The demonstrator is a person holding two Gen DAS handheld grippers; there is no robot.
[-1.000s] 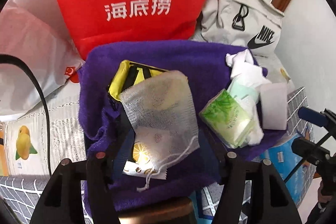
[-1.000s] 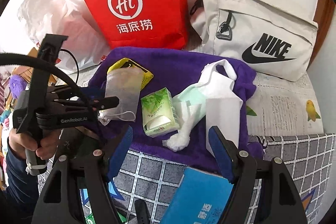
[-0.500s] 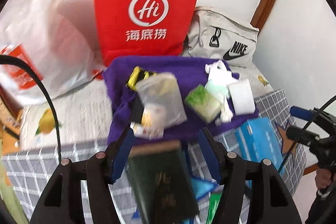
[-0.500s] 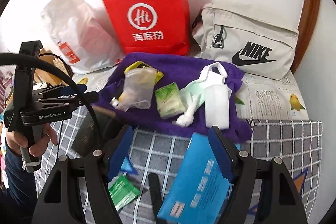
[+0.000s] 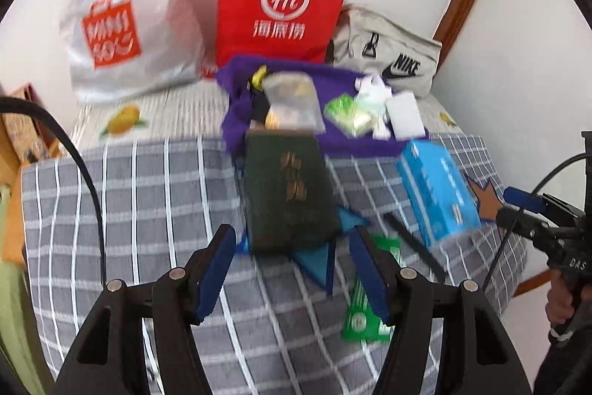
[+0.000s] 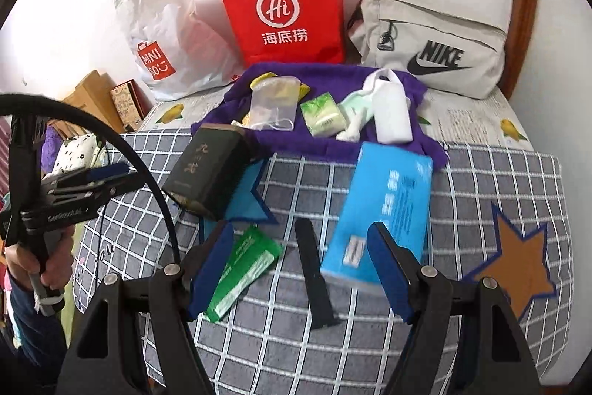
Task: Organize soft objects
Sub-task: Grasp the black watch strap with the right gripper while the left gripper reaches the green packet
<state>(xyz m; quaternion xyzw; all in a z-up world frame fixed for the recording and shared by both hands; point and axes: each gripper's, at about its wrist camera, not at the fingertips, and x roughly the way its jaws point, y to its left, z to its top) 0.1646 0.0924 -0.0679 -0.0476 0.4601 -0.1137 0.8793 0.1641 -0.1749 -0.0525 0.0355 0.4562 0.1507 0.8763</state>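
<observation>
Left wrist view: the left tongs hang open and empty above a grey checked blanket, a dark green box just beyond their tips. The right tongs also gape empty, over a green packet and blue box. Farther back, a mesh pouch, green tissues and white cloth lie on a purple towel, before a red bag.

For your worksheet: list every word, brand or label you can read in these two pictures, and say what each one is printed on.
"Hi" and "海底捞": red paper bag.
"MINISO": white plastic bag.
"NIKE": beige pouch.
"GenRobot.AI": left tool.
Gold characters on the dark green box: too blurred to read.
Print on the blue box and green packet: too blurred to read.
</observation>
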